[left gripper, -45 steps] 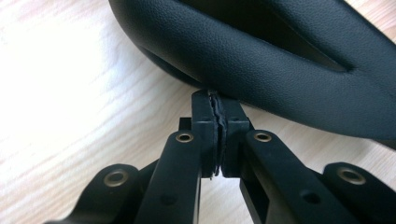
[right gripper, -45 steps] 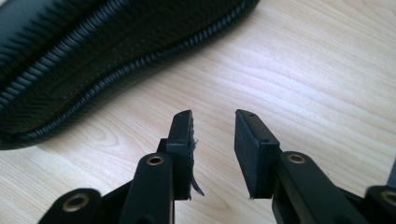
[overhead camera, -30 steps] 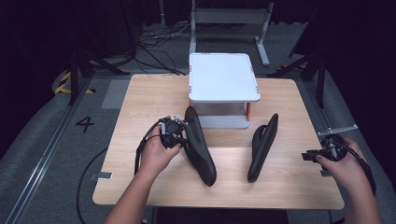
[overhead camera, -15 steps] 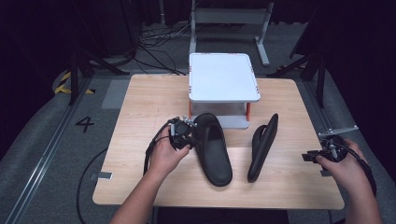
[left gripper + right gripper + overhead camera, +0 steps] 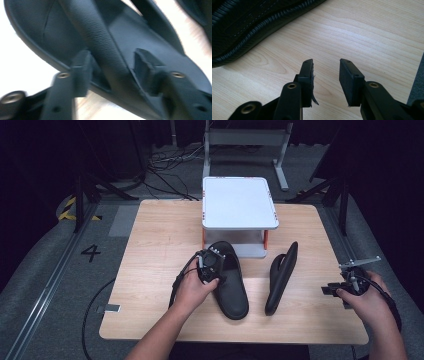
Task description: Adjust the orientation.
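Now my left claw (image 5: 214,265), jaws just widening astride the strap of the flat black slipper (image 5: 231,280) at mid-tabletop (image 5: 150,235), should back off cleanly, while my empty right claw (image 5: 334,290) waits half-open near the edge-standing slipper (image 5: 281,276).

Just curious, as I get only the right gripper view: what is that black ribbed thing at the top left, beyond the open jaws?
Observer: A black sandal standing on its edge on the wooden table.
Operator: Is there a second one?
Observer: Yes, the other sandal lies flat, left of it, before a white stand.
Operator: And the other hand?
Observer: Its left gripper has just been opening its jaws, with that sandal's strap between them.
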